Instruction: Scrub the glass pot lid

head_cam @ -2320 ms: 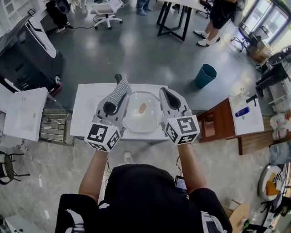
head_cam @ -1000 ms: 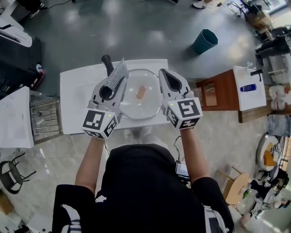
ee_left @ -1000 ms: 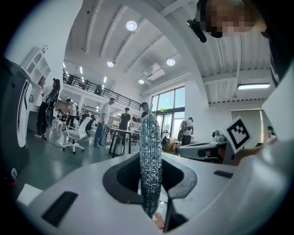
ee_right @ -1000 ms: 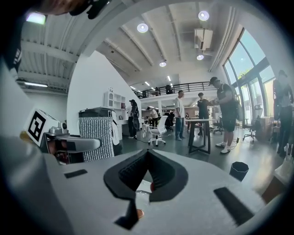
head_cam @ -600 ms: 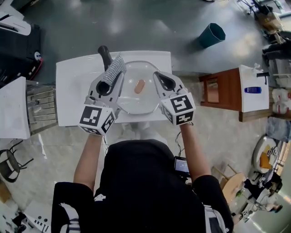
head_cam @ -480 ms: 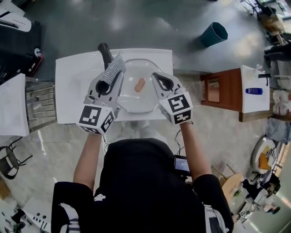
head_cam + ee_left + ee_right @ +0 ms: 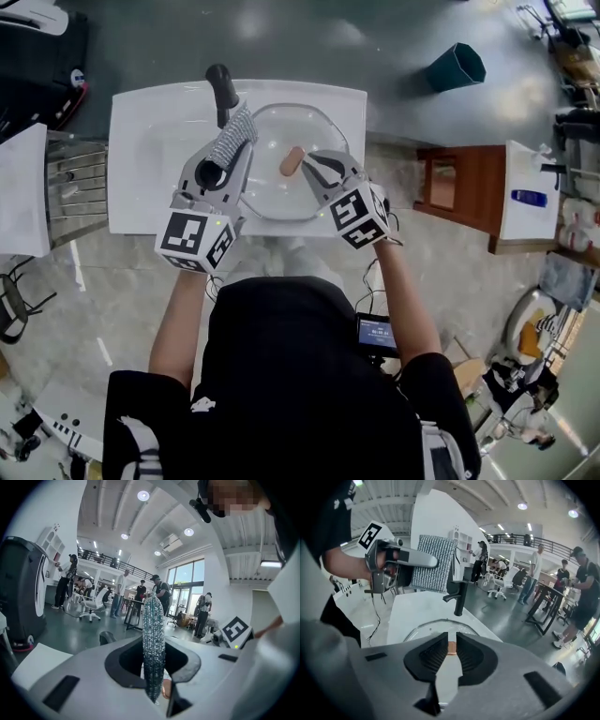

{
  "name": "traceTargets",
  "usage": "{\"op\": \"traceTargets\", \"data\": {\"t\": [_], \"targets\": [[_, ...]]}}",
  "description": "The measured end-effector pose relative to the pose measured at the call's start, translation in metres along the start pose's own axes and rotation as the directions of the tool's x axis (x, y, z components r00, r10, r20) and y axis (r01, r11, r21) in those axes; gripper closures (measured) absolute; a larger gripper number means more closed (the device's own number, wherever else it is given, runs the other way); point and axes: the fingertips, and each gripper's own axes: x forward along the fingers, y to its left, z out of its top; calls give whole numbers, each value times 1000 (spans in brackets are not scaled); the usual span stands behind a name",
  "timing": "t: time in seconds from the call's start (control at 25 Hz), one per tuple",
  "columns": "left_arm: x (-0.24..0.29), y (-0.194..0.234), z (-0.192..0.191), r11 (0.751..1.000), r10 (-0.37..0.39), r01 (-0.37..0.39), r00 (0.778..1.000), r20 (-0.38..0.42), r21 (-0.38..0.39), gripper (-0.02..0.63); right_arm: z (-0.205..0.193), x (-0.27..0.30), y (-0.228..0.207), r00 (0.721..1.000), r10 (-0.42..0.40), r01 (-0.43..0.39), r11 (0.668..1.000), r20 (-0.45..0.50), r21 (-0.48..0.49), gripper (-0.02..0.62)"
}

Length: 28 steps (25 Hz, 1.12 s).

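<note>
The glass pot lid (image 7: 272, 183) lies flat on the white table (image 7: 141, 159), its copper knob (image 7: 292, 160) at the middle. My left gripper (image 7: 225, 157) hovers over the lid's left rim, shut on a silvery scrub pad (image 7: 233, 134) that stands on edge between its jaws (image 7: 153, 644). My right gripper (image 7: 307, 165) tilts down at the knob from the right. Its jaws have just been opening and stand a narrow slit apart, with the knob (image 7: 451, 647) showing at the tips and nothing pressed between the pads. The lid's rim (image 7: 423, 629) curves just beyond.
A black tap-like post (image 7: 222, 89) stands at the table's far edge, behind the lid. A wooden side table (image 7: 459, 183) is to the right and a teal bin (image 7: 457, 67) on the floor beyond. People and desks fill the background.
Both grippers have come down toward the lid. The right one has tipped downward and moved in from the lid's right rim to the knob. The left still holds the scrub pad.
</note>
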Motion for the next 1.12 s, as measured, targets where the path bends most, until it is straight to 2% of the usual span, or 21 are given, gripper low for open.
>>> {"op": "traceTargets", "data": {"t": [0.2,0.36,0.56,0.72,0.84,1.12], "targets": [[-5,8,-11,999,31,-31,999,-10,-18,537,-10,16,9,996,61,-69,989,-69,-132,530],[-10,15,-18,998,51,-51,999,-17,-30,537,-20,26,16,982,116,-150,956,-146,-250,472],[-14,18,-26,997,69,-70,997,-24,-37,537,-38,40,26,950,171,-268,876,-261,-402,399],[-18,24,-32,995,90,-91,995,-33,-44,537,-43,52,33,939,165,-305,803,-301,-513,345],[-19,26,-36,994,100,-102,994,-38,-48,537,-48,59,35,933,160,-327,755,-323,-569,341],[-20,28,-44,991,119,-121,992,-46,-56,537,-51,74,37,917,177,-376,688,-358,-621,340]]}}
